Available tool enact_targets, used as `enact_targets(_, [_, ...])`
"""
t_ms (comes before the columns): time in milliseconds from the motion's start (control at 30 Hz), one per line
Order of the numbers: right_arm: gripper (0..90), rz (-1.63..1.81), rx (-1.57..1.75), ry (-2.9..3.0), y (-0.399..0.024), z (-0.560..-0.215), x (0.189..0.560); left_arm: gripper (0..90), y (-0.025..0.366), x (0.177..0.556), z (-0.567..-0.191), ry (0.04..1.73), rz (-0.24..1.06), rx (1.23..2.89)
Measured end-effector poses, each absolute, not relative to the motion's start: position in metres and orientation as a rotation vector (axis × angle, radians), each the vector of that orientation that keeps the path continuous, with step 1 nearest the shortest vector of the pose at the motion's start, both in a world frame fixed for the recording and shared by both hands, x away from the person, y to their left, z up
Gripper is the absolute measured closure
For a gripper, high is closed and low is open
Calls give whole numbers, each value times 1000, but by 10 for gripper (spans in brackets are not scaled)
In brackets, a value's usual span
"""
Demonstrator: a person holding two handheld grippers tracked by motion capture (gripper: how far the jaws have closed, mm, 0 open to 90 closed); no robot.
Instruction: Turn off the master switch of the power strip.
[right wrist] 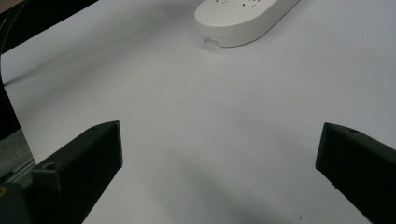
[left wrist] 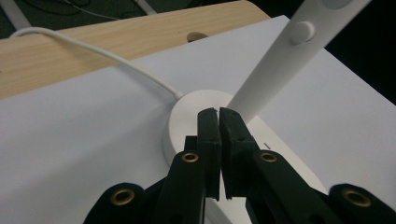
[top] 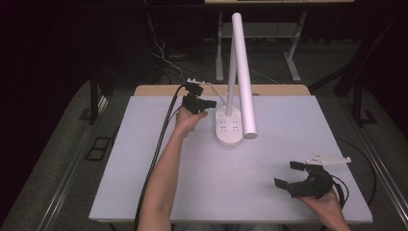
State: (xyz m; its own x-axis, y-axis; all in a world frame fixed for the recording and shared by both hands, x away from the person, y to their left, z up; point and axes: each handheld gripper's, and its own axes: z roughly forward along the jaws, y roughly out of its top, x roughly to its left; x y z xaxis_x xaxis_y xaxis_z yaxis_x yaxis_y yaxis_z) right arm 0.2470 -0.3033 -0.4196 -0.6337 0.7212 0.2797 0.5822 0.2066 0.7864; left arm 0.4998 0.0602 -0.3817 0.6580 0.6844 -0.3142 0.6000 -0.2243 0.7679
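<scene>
I see a white desk lamp [top: 230, 126] standing near the middle of the tabletop [top: 144, 159], a bit toward the far edge. Its long head [top: 244, 77] is folded down, and the tip rests at about 3 o'clock from the base. A white cord [left wrist: 93, 51] runs off the back of the base toward 11 o'clock.

My left gripper [top: 206, 103] is at about 9 o'clock from the lamp base, just beside it and a little above. In the left gripper view its jaws are pressed together with nothing between them, right in front of the base and the thin arm [left wrist: 280, 60].

My right gripper [top: 289, 174] sits at about 5 o'clock, well apart from the lamp. Its jaws are wide open and hold nothing.

I think the job with the lamp has hardly begun. The head is down. No gripper holds the lamp yet, so I guess most of the work is left.
</scene>
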Motion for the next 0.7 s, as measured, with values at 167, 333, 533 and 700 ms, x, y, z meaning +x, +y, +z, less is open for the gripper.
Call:
enact_targets(167, [0,1404,1268,2319,-303,-419,247,841,69,491,-370,985,135,1911])
enact_targets(333, [0,1402,1266,2319,-303,-419,247,748,83,484,-360,978,149,1901])
enact_targets(533, [0,1402,1266,2316,-303,-419,247,642,102,474,-353,974,147,1883])
enact_targets(700, [0,1403,1268,2312,-303,-419,246,535,117,461,-352,966,143,1859])
